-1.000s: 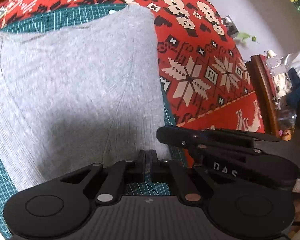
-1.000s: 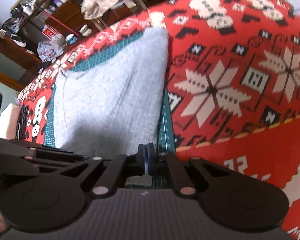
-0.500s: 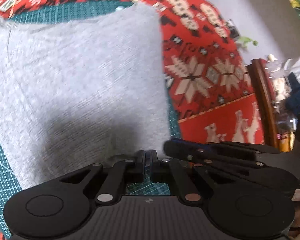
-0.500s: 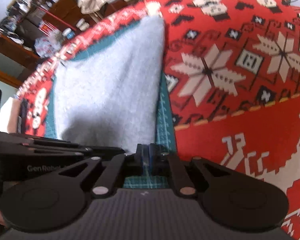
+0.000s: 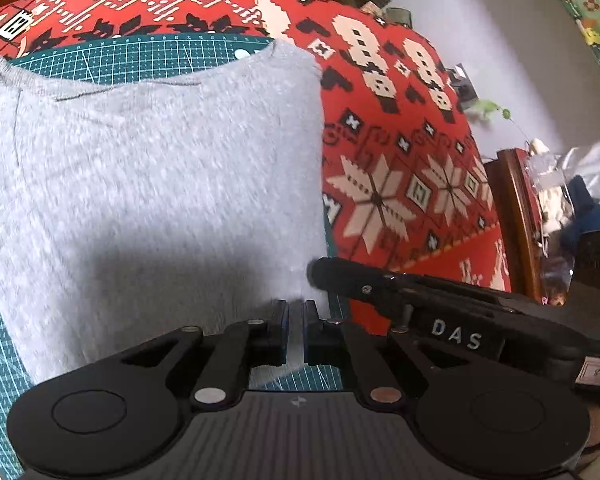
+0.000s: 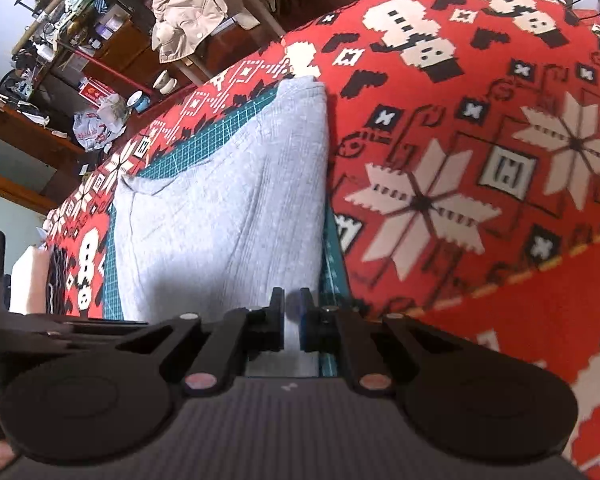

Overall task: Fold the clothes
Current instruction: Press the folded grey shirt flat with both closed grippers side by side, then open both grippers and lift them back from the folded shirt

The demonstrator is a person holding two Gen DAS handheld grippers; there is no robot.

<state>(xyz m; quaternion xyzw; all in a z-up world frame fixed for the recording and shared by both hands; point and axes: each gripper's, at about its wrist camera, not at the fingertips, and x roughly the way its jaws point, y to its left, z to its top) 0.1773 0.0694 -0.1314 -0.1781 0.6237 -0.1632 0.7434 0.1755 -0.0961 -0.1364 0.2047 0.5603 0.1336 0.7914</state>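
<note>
Both grippers, left gripper (image 5: 296, 330) and right gripper (image 6: 291, 320), fingers slightly apart around the grey sweater's (image 5: 152, 184) near hem; so loosely held, fabric could slip free.

My left gripper (image 5: 296, 332) was matte black, with blue-edged pads, ribbed housing, round side discs, one silver and one copper rivet. My right gripper (image 6: 292, 320) matched; its side read "DAS".
</note>
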